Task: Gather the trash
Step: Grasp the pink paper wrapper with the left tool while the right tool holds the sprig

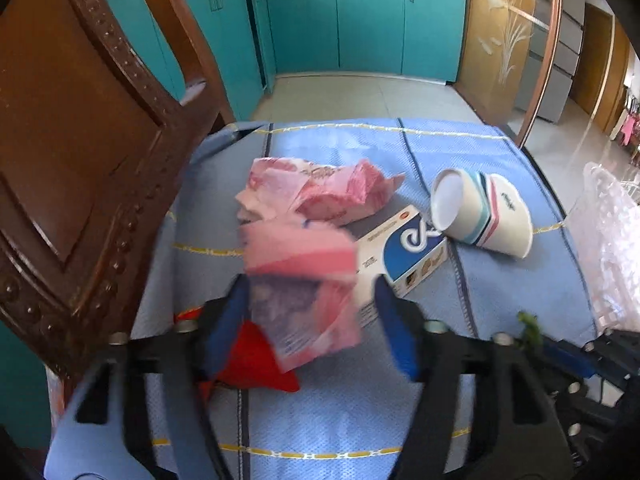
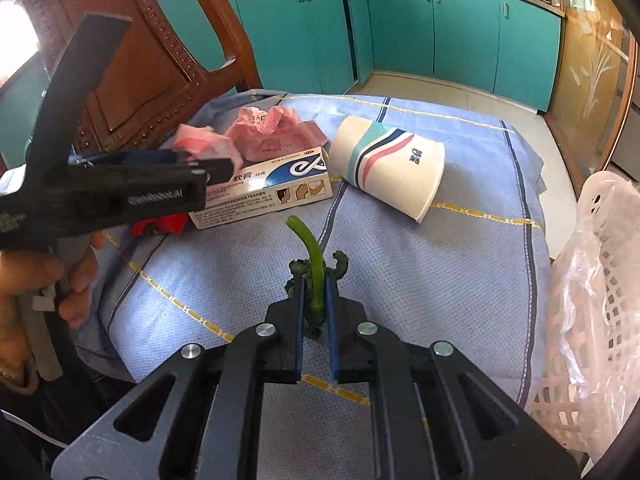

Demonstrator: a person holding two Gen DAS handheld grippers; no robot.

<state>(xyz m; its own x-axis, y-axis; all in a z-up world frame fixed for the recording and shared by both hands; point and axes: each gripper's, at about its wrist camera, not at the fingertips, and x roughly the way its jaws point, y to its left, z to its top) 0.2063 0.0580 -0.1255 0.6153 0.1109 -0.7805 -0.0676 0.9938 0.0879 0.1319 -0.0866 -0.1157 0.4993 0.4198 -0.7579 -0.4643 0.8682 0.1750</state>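
Pinching a wilted green stem (image 2: 311, 276) between my right gripper (image 2: 315, 280) pads, jaws clenched on it, stem poking out past the tips over the blue cloth (image 2: 420, 288). My left gripper (image 1: 310, 304) has a pink wrapper (image 1: 304, 280) between its blue fingers (image 1: 394, 332), jaws part open; blurred, can't tell if the pads press it. Just ahead of the left tips: white-blue box (image 1: 408, 256), crumpled pink bag (image 1: 316, 192), tipped paper cup (image 1: 484, 212). White basket (image 2: 600, 280) right of my right fingers.
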